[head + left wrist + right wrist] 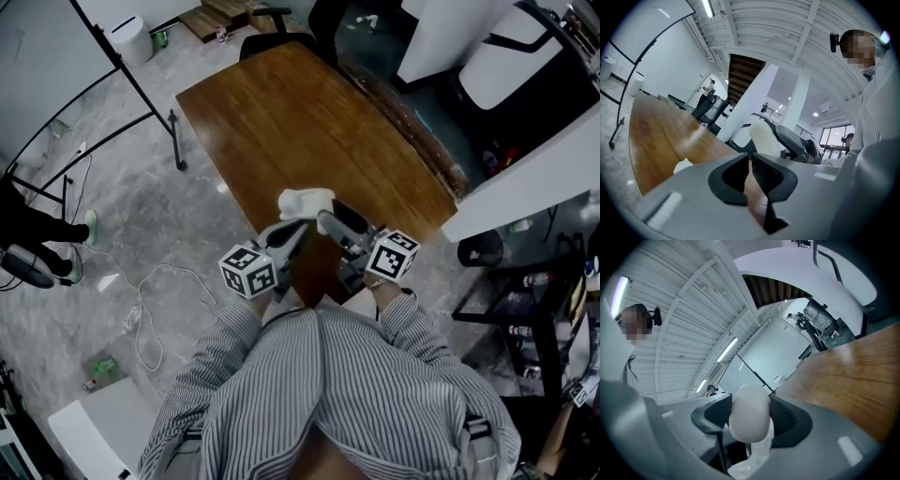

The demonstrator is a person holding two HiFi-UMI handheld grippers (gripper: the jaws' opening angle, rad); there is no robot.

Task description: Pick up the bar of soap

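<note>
The bar of soap [749, 417] is off the table [300, 122], pinched between the jaws of the right gripper [325, 221], which close on its two sides with the rounded white end poking out past the pads. It hangs low over the near end of the table, close to the person's chest.

The risk I see is slipping. The bar looks smooth and curved, and the pads catch only its middle, so a squeeze that is too hard or a quick tilt could squirt it out forward. From there it would likely drop to the table or skid off the near edge to the floor. The left gripper [751, 161] sits just beside it, jaws pressed together on nothing, and could knock the bar if it swings in.

Some crumpled white stuff [749, 464] hangs under the soap; whether it is a wrapper or cloth I cannot tell. From above, soap and stuff merge into one pale lump. A small white thing [683, 165] on the table is half hidden behind the left gripper's body.
</note>
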